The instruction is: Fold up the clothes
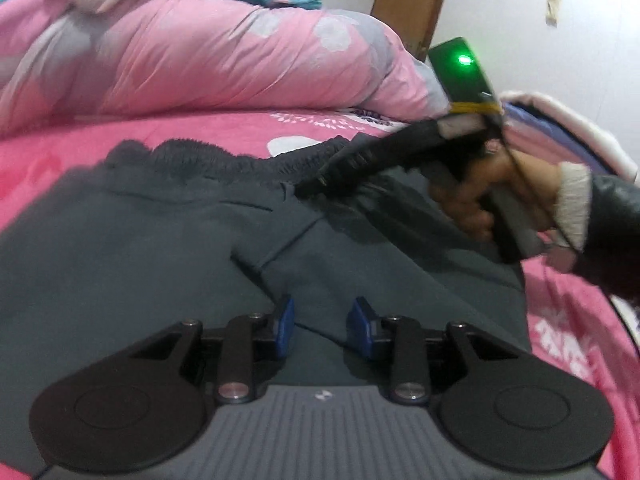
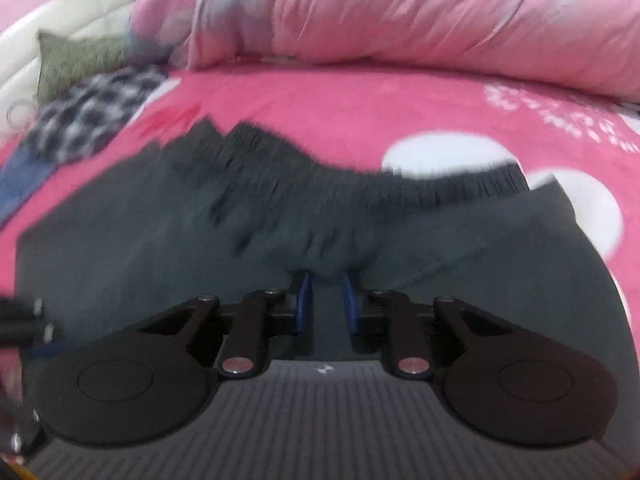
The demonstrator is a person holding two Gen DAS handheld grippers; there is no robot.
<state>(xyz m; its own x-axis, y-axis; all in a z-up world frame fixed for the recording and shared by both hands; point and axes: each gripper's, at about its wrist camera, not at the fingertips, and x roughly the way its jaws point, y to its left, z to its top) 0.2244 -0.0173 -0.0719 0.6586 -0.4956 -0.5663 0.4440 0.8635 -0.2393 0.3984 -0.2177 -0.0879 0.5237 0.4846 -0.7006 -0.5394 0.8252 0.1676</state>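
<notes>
Dark grey trousers (image 1: 132,240) lie spread on a pink bed sheet (image 1: 48,148), with the gathered elastic waistband (image 1: 224,160) at the far side. My left gripper (image 1: 323,312) is open just above the trouser cloth, its blue pads (image 1: 285,320) apart and empty. The right gripper (image 1: 316,188), held by a hand, reaches in from the right to the waistband area. In the right wrist view, my right gripper (image 2: 325,286) has its blue pads (image 2: 304,300) closed in on a bunched fold of the trousers (image 2: 120,260) below the waistband (image 2: 320,184).
A rumpled pink floral quilt (image 1: 208,60) lies across the back of the bed. A checked garment (image 2: 92,112) and a green cushion (image 2: 76,60) lie at the far left. A folded stack of cloth (image 1: 560,128) sits at the right, by a wooden post (image 1: 412,4).
</notes>
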